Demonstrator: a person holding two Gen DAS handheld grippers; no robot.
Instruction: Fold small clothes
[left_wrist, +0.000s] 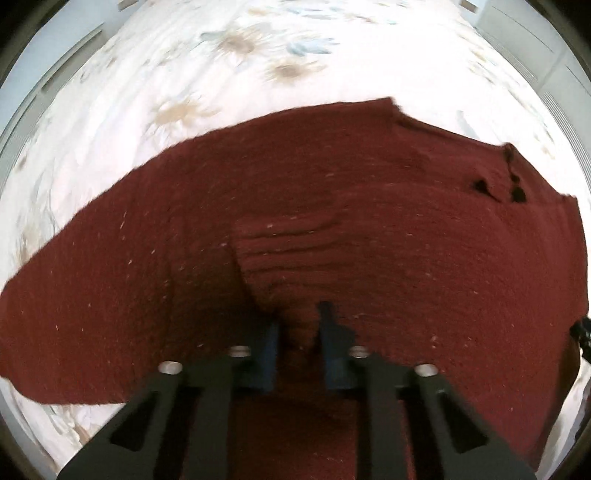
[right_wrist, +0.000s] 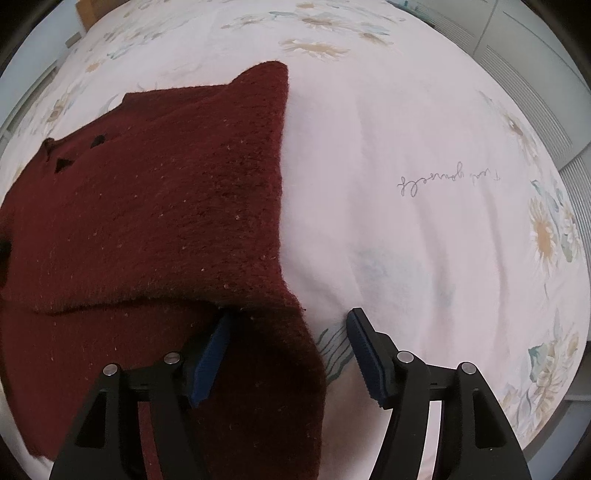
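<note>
Now the dark red knitted garment (left_wrist: 332, 221) is seen spread over the flowered bedsheet (right_wrist: 424, 221), partly folded. The left gripper (left_wrist: 298, 345) has its fingers pressed together, pinching a ridge of knit between the blue pads. The right gripper (right_wrist: 288, 354) has its fingers spread, one under the folded edge, the other over bare sheet; nothing is pinched there. A clean fold would likely need the right corner gripped too, so both edges are lifted evenly. Nothing else lies nearby; only the loose hem could drag.
</note>
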